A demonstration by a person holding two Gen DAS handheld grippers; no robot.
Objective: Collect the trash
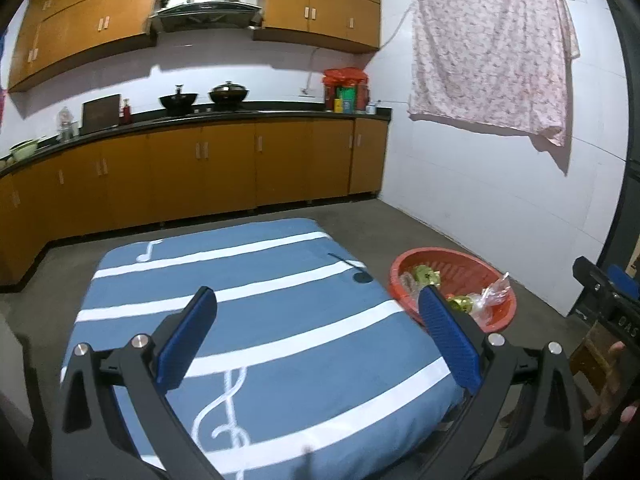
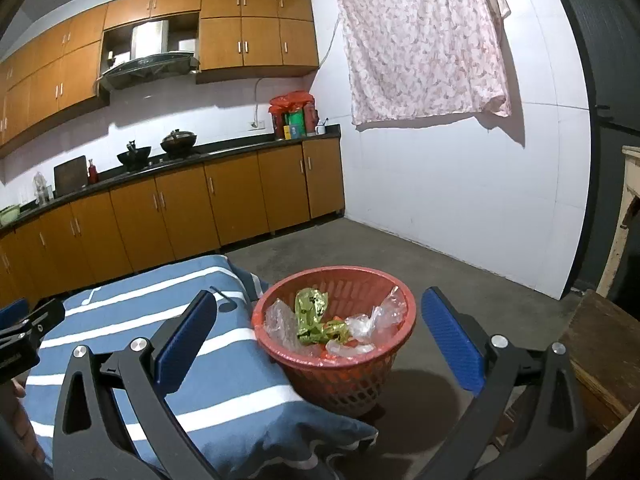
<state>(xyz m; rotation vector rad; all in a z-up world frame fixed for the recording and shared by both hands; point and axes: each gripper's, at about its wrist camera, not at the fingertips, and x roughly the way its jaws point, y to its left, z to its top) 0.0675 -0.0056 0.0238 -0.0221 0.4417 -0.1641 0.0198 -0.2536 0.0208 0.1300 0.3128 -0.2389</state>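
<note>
Beside the blue striped cushion (image 2: 160,344) stands a red basket (image 2: 340,376) on the concrete floor (image 2: 460,280), touching the cushion's right edge. Right view looks down into it: green-gold foil wrapper (image 2: 310,312), clear plastic wrappers (image 2: 372,320), all inside. Left view catches only the basket's (image 1: 496,308) far rim and part of the contents; its right finger hides the rest.

Left gripper (image 1: 316,334): jaws spread wide, nothing between, cushion top (image 1: 280,280) bare beneath. Right gripper (image 2: 318,332): jaws spread wide, empty, basket framed between the fingers but not touched.

Left view alone shows a hand (image 1: 612,380) on the right gripper's body at the frame's right edge. Right view alone shows the left gripper's (image 2: 20,320) fingertip at its left edge and a wooden stool (image 2: 604,352) at right.

Behind: counter (image 1: 240,114) with two woks, floral cloth (image 2: 424,40) on the white wall.
</note>
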